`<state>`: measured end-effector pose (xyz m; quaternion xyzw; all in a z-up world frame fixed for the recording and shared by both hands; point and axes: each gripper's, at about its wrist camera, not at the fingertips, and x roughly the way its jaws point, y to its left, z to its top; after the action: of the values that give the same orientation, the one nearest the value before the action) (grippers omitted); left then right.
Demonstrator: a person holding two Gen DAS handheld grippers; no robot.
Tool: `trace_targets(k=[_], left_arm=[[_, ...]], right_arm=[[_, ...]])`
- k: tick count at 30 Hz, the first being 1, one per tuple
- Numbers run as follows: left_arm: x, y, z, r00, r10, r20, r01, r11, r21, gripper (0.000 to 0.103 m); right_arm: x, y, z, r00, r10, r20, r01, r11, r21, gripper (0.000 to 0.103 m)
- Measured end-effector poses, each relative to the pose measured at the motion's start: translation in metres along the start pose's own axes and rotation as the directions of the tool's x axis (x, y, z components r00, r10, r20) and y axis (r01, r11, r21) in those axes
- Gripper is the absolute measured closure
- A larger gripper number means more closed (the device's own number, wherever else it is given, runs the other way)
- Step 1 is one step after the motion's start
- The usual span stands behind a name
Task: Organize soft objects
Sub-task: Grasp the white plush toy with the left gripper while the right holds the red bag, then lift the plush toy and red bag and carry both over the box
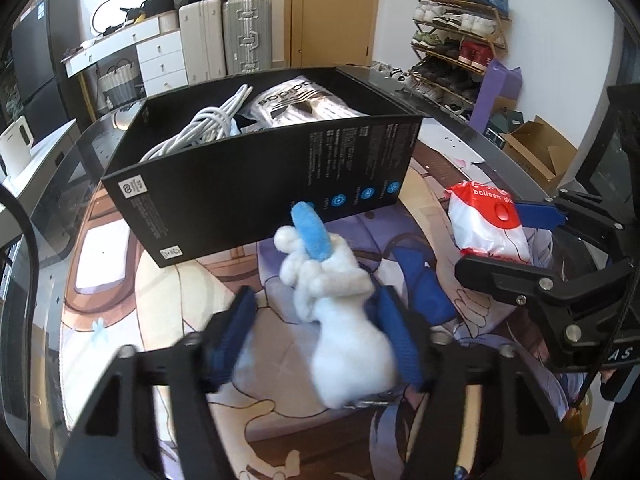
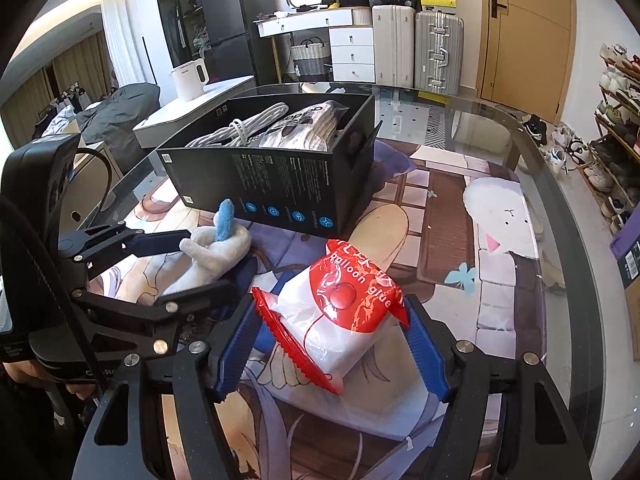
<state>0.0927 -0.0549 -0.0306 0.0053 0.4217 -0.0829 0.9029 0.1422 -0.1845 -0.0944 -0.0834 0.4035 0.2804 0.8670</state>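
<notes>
A white plush toy (image 1: 340, 320) with a blue ear lies on the cartoon-print table mat (image 1: 120, 248), just in front of the black cardboard box (image 1: 256, 184). My left gripper (image 1: 320, 336) straddles it: the right pad touches the toy, while a gap shows at the blurred left pad. In the right wrist view the same toy (image 2: 216, 252) sits between the left gripper's fingers (image 2: 160, 244). My right gripper (image 2: 330, 340) is shut on a red-and-white "balloon glue" bag (image 2: 340, 312), with both blue pads against its sides. The bag (image 1: 484, 224) is to the right of the toy.
The open box (image 2: 280, 184) holds a white coiled cable (image 1: 200, 128) and a packet of white socks (image 1: 304, 104). The glass table edge (image 2: 560, 208) curves at the right. Suitcases, drawers, a door and a shoe rack (image 1: 460, 48) stand beyond the table.
</notes>
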Motion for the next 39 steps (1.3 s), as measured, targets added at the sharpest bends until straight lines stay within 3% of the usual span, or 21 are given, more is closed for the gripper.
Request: trace_targets(k=[3, 6, 39], left_arm=[[-0.002, 0.002, -0.001, 1.000, -0.001, 0.009, 0.001, 1.000, -0.004, 0.070], [-0.004, 0.007, -0.002, 1.000, -0.012, 0.012, 0.013, 1.000, -0.026, 0.073], [-0.080, 0.047, 0.010, 0.979, -0.043, 0.200, 0.056, 0.997, -0.059, 0.073]], right_arm=[[0.000, 0.000, 0.000, 1.000, -0.001, 0.004, 0.001, 1.000, 0.000, 0.032], [0.001, -0.001, -0.001, 1.000, -0.003, 0.003, 0.003, 1.000, 0.005, 0.032], [-0.019, 0.023, 0.014, 0.997, 0.007, 0.081, -0.003, 0.999, -0.046, 0.032]])
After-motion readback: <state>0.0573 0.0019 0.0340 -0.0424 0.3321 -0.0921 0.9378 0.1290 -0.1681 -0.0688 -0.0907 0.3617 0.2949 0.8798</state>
